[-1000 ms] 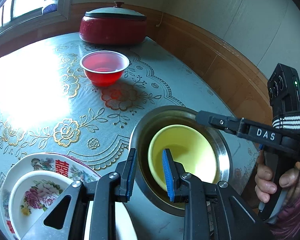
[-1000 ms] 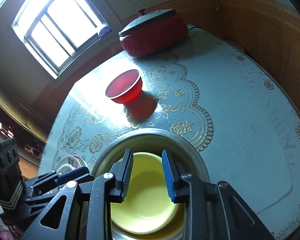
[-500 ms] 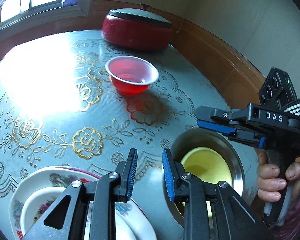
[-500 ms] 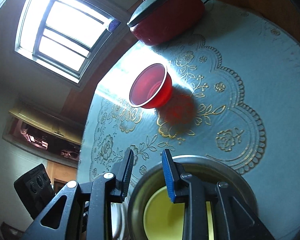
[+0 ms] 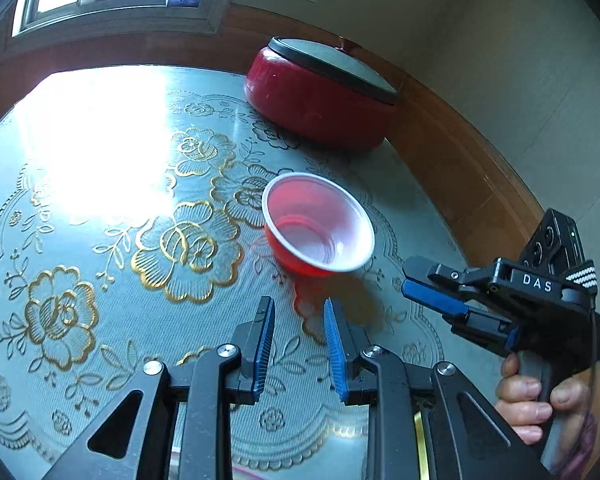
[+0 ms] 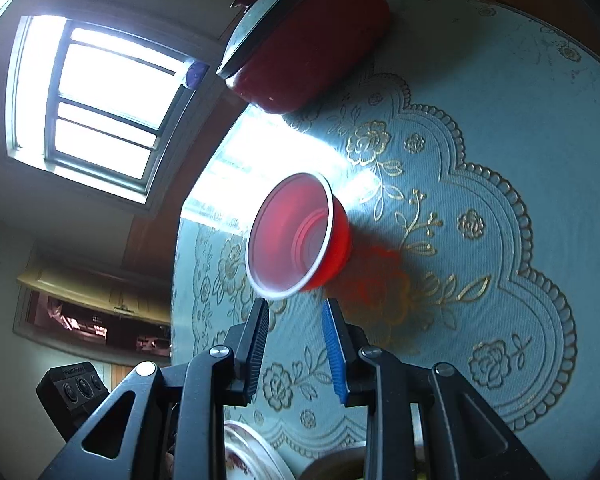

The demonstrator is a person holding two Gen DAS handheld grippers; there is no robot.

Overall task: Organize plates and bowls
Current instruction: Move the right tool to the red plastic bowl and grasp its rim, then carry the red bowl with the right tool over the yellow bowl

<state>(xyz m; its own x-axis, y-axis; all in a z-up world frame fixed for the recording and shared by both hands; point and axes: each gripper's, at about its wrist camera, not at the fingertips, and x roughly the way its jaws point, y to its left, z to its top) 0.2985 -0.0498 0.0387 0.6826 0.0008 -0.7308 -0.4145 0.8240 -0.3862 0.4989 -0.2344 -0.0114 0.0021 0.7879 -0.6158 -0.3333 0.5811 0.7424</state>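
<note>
A translucent red bowl (image 5: 318,224) with a white rim stands upright on the flowered tablecloth (image 5: 100,240), just ahead of both grippers. My left gripper (image 5: 298,308) hovers short of it, its jaws a narrow gap apart with nothing between them. My right gripper (image 5: 410,278) comes in from the right, held by a hand (image 5: 528,404). In the right wrist view the red bowl (image 6: 296,236) lies just beyond my right gripper (image 6: 294,308), whose jaws are closing on nothing. A floral plate (image 6: 252,452) and a yellow bowl's edge (image 5: 420,440) peek out behind the fingers.
A red lidded pot (image 5: 320,92) stands at the table's far side against the wooden wall panel (image 5: 460,168). A bright window (image 6: 100,100) throws glare across the cloth. The table's curved edge (image 6: 180,280) runs along the left in the right wrist view.
Both grippers have left the steel basin with the yellow bowl and moved forward to the red bowl. The basin and floral plates have slid almost out of view. The right jaws have narrowed.
</note>
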